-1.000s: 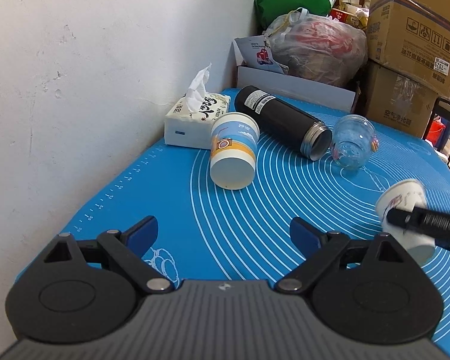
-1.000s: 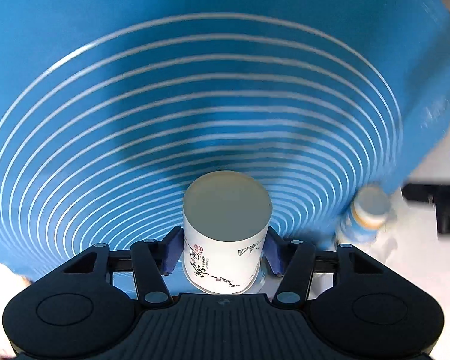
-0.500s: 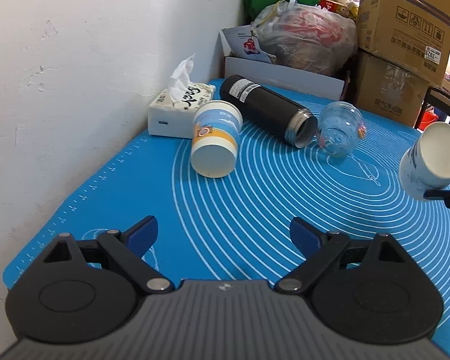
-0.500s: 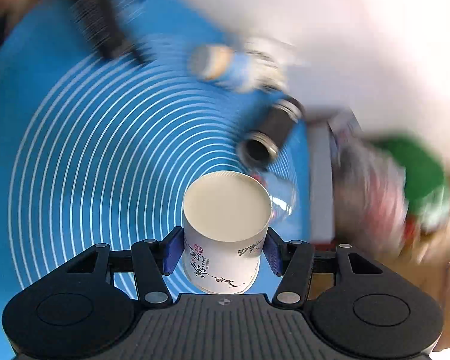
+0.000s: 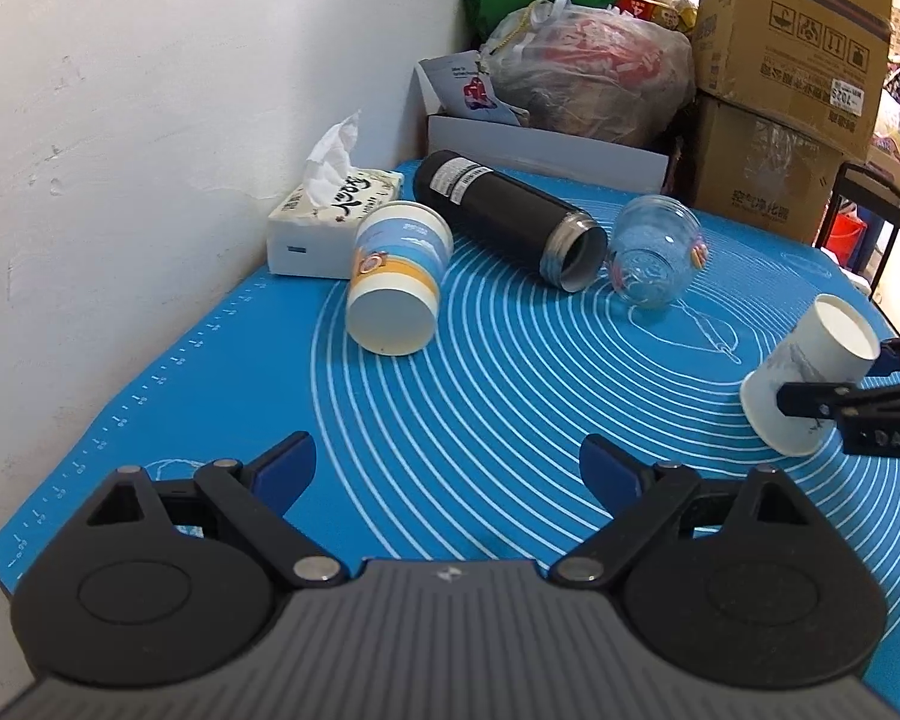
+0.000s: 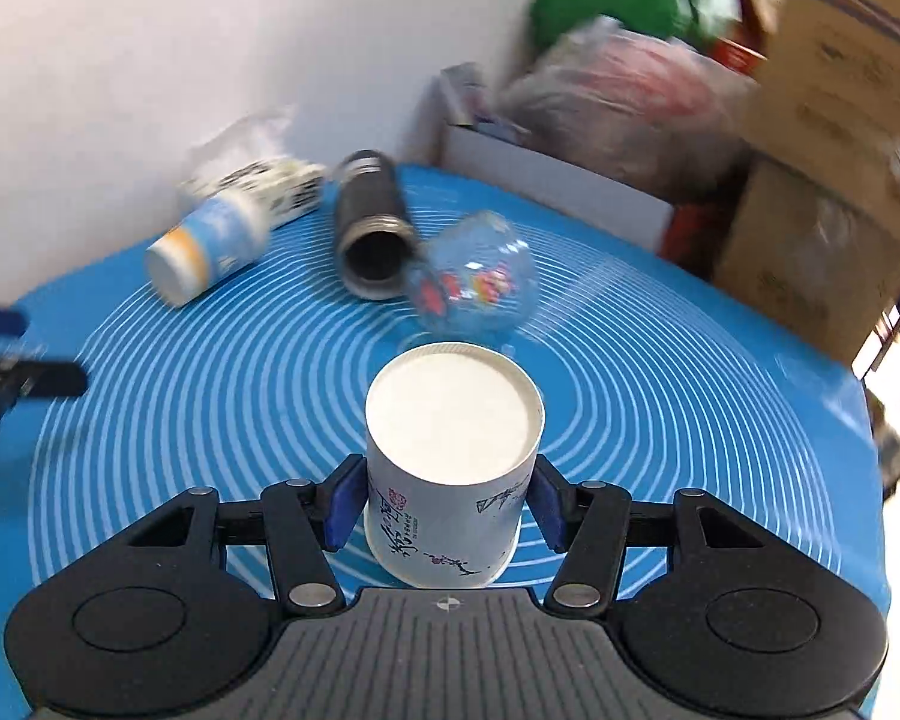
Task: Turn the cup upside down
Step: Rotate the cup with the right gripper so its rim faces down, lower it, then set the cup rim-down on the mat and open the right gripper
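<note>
My right gripper (image 6: pixel 444 501) is shut on a white paper cup (image 6: pixel 450 468) with ink drawings; the cup's flat base faces the camera. In the left wrist view the same cup (image 5: pixel 810 372) is held tilted above the right side of the blue mat (image 5: pixel 510 396), base up and to the right, with the right gripper's fingers (image 5: pixel 822 399) across it. My left gripper (image 5: pixel 450 468) is open and empty over the mat's near edge.
A blue-and-yellow paper cup (image 5: pixel 399 288), a black flask (image 5: pixel 510 216) and a clear plastic cup (image 5: pixel 654 258) lie on their sides at the back. A tissue box (image 5: pixel 330 210) stands by the white wall. Cardboard boxes (image 5: pixel 792 60) and bags are stacked behind.
My right gripper has lifted the white cup off the mat and turned it over, from pointing down at the mat to facing the back of the table. The left gripper pulled back slightly.
</note>
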